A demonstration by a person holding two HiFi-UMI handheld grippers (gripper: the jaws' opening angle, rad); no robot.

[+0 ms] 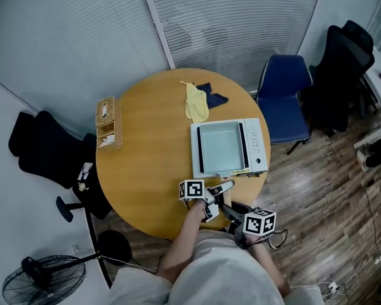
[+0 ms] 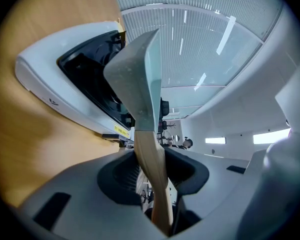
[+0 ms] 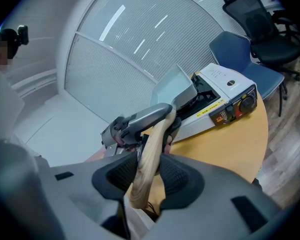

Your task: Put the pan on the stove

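Observation:
A square grey pan (image 1: 220,146) lies over the white tabletop stove (image 1: 256,146) on the round wooden table (image 1: 146,170). Whether it rests on the burner I cannot tell. Its wooden handle (image 1: 223,185) points toward me. My left gripper (image 1: 217,193) is shut on that handle close to the pan. In the left gripper view the handle (image 2: 152,174) runs up between the jaws to the pan (image 2: 135,79), with the stove (image 2: 45,79) behind. My right gripper (image 1: 218,207) is shut on the handle's end (image 3: 147,164), just behind the left gripper (image 3: 140,121).
A yellow cloth (image 1: 195,103) and a dark blue cloth (image 1: 214,97) lie at the table's far side. A wicker box (image 1: 108,124) stands at the left edge. A blue chair (image 1: 284,97) is at the right, black chairs (image 1: 44,148) at the left, and a fan (image 1: 41,278) on the floor.

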